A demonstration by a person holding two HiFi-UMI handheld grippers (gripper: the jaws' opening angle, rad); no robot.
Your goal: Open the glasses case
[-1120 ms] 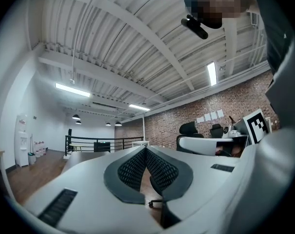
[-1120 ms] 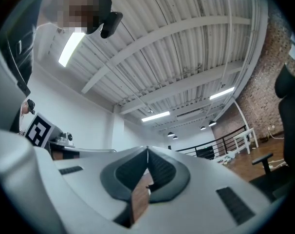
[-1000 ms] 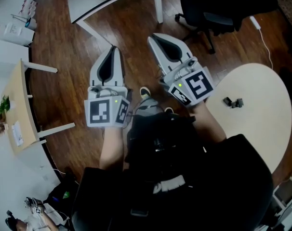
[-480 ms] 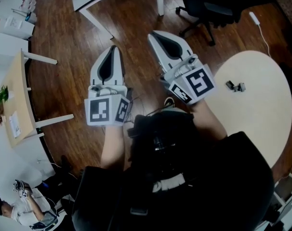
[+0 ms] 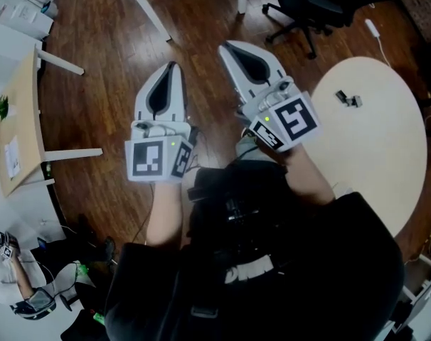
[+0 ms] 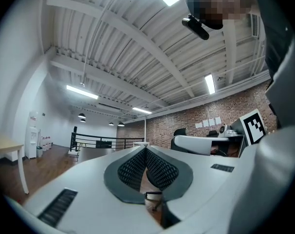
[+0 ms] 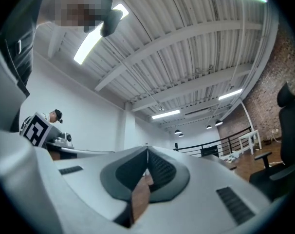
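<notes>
Head view, left to right. My left gripper (image 5: 171, 67) has its jaws pressed together on nothing and points level over the wooden floor (image 5: 94, 105). My right gripper (image 5: 227, 49), just beside it, is likewise pressed together and empty. Both keep the same place in the view as a second ago, whereas the room has slid past them: the round desk (image 5: 386, 169) at right and the small dark items (image 5: 347, 99) on it, too small to identify, have shifted up the frame. I judge this to be walking, not handling. The glasses case is recognisable in no view, so whether it is open or shut cannot be told.
</notes>
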